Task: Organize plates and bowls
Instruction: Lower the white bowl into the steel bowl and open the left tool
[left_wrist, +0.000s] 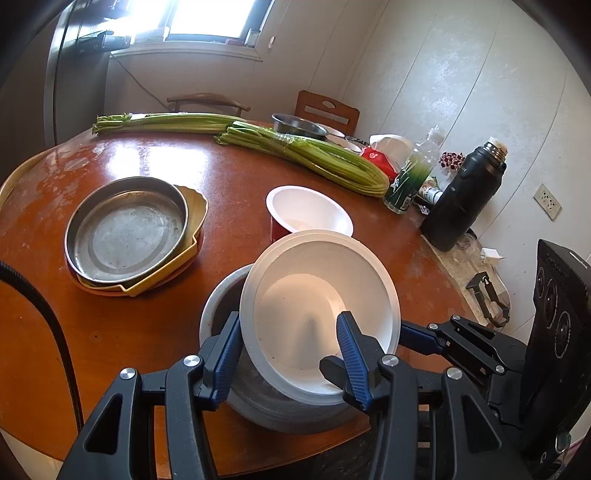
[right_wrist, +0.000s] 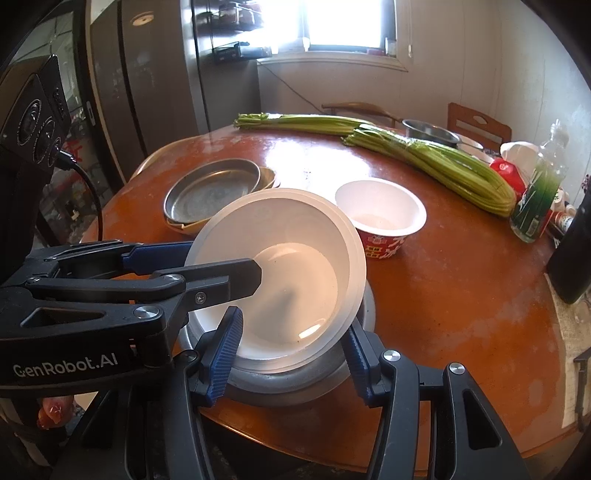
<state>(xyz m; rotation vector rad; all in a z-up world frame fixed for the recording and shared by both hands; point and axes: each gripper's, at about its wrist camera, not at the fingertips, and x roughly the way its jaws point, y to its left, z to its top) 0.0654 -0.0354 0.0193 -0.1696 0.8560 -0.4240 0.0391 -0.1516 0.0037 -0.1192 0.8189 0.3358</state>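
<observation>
Both grippers hold one big round white plastic bowl (left_wrist: 319, 314), tilted, over a gray metal bowl (left_wrist: 258, 402) on the round brown wood table (left_wrist: 155, 325). Left gripper (left_wrist: 291, 354) pinches its rim at 6 o'clock w/ one finger inside. Right gripper (right_wrist: 291, 347) squeezes its sides.

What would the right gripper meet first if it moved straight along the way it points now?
Probably the red instant-noodle cup, beyond the white bowl already held by the right gripper; depth is unclear, so it might reach the table first.
</observation>
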